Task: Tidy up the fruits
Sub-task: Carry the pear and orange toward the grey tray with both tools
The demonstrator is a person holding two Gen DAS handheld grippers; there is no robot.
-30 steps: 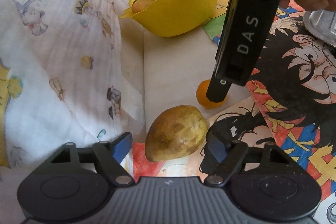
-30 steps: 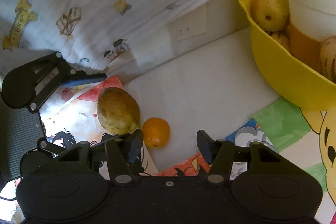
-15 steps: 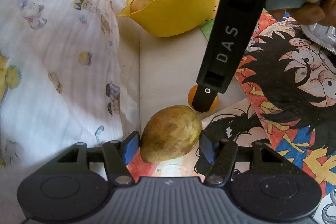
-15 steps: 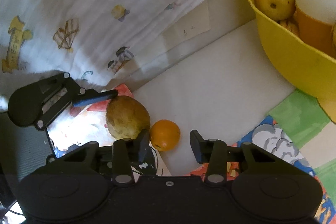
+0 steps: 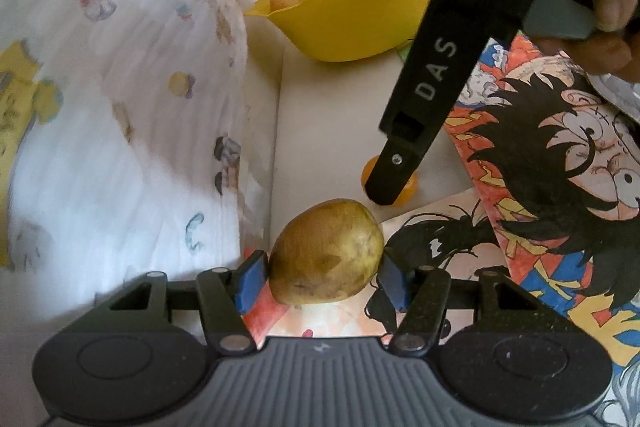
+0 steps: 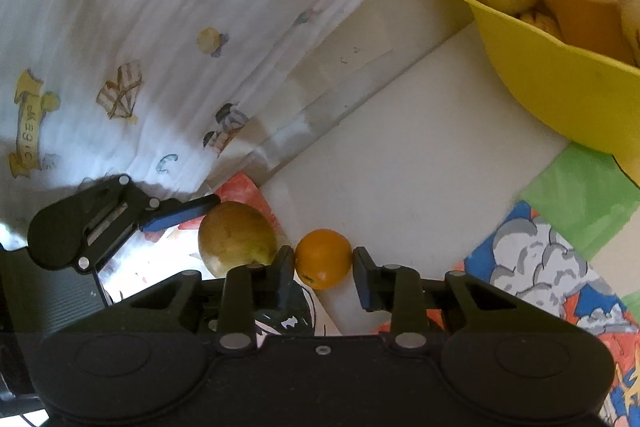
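Observation:
A yellow-brown mango (image 5: 326,253) lies on the table between the blue pads of my left gripper (image 5: 322,277), which touch both its sides. It also shows in the right wrist view (image 6: 236,239). A small orange (image 6: 323,259) sits between the fingers of my right gripper (image 6: 323,277), which press on both sides. In the left wrist view the orange (image 5: 410,187) is mostly hidden behind the right gripper's finger (image 5: 404,163). A yellow bowl (image 5: 360,19) with several fruits and a white jar stands at the back.
A white cloth with cartoon prints (image 5: 120,87) hangs on the left. Coloured cartoon drawings (image 5: 560,167) cover the table on the right. The yellow bowl (image 6: 560,75) is at the upper right in the right wrist view.
Both grippers have moved forward and closed. The left one now grips the mango, the right one now grips the orange.

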